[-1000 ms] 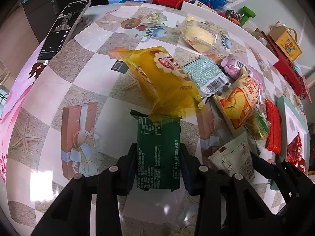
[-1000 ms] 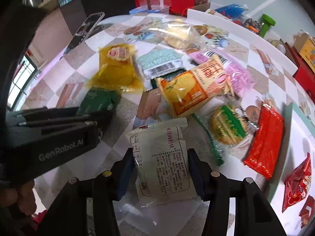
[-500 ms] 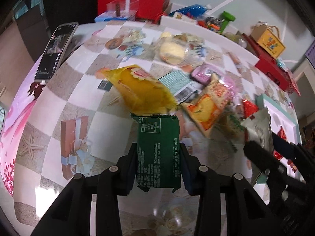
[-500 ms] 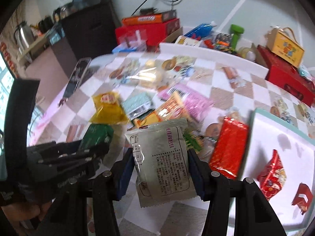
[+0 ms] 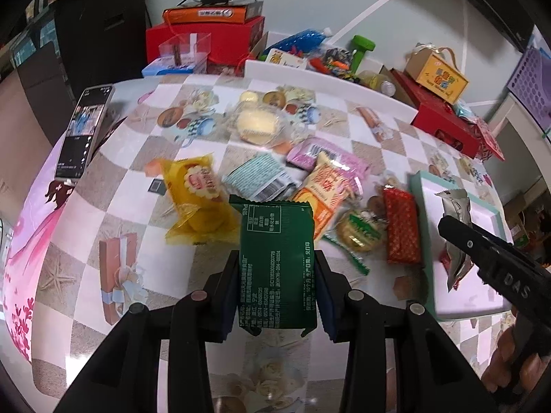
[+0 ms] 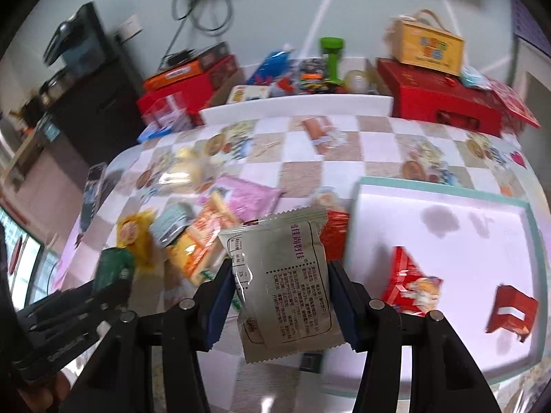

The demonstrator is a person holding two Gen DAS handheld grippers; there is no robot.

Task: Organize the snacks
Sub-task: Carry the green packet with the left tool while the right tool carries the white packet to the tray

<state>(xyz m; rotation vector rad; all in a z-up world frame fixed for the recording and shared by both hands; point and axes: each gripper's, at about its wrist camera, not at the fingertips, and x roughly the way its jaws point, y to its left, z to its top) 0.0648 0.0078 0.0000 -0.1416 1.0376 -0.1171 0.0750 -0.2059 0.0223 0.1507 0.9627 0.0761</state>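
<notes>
silver packet (image 6: 286,282) lifted, carried over tray (image 6: 444,192)

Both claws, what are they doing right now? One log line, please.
left claw: shut on green packet | right claw: shut on silver packet | white tray: two red snacks inside | pile: unsorted

Both tongs angle downward, the left tongs (image 5: 277,287) and right tongs (image 6: 280,304) each clamped on a packet.
</notes>
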